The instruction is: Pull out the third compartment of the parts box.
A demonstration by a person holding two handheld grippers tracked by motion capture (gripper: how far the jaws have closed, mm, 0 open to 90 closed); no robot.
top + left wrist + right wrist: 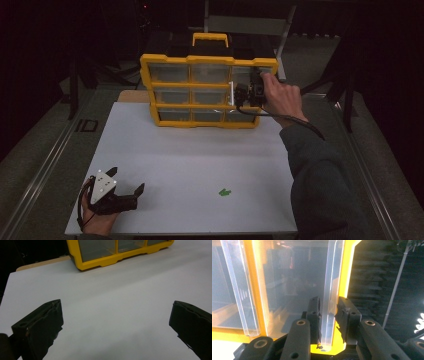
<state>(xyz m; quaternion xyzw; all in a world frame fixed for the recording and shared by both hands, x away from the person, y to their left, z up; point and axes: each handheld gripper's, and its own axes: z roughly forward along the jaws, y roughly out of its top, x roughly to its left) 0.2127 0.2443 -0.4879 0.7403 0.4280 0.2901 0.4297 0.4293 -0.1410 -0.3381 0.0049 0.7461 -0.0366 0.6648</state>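
A yellow organizer with clear drawers and a black-and-yellow top handle stands upright at the far side of the white table. My right gripper is up against its right column. In the right gripper view its jaws are shut on the upright edge of a clear drawer, right beside the yellow frame. My left gripper rests at the table's near left corner, held in a hand. Its jaws stand wide open over bare table, with the organizer's base far ahead of them.
A small green piece lies on the table near its front edge, right of centre. The right forearm in a dark sleeve crosses the table's right side. Dark stands and rails surround the table.
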